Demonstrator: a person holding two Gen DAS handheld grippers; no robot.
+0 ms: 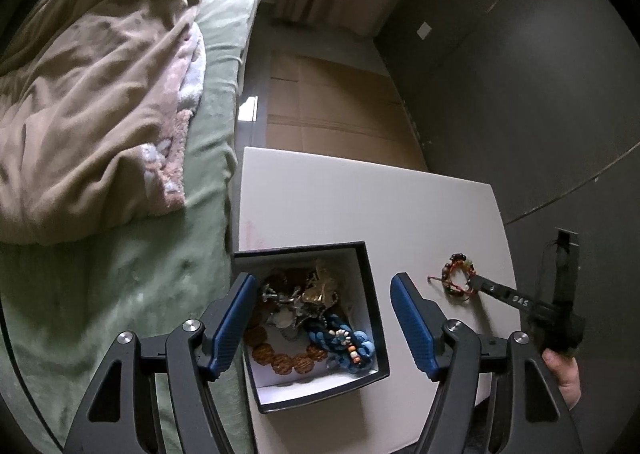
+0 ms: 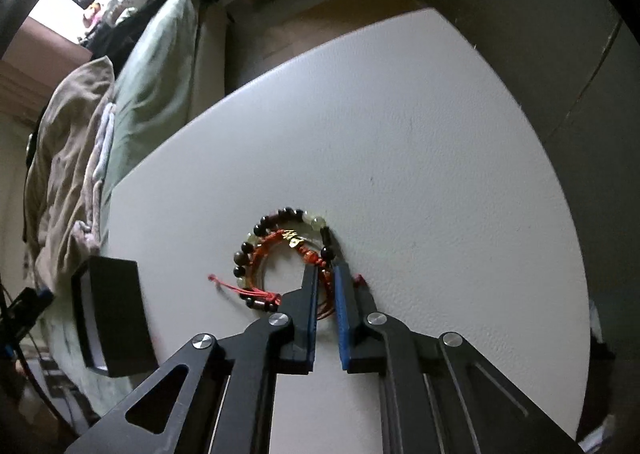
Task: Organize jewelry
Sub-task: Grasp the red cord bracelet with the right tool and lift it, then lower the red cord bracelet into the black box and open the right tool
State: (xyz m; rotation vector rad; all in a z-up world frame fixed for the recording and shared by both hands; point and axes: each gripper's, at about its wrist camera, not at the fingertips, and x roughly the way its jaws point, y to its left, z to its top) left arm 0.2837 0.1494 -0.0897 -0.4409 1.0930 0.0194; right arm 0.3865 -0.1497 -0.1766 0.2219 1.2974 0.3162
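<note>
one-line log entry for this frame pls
task: organize jewelry | left gripper: open, over jewelry box | right gripper: shut on beaded bracelet, bracelet on white table | box: full of jewelry

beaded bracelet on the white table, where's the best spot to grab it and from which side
Probably the near arc, approached low from the table's front edge. The beaded bracelet lies flat on the white table, so one finger goes inside the ring, one outside. The right hand-held gripper is already closed there on its red cord.
</note>
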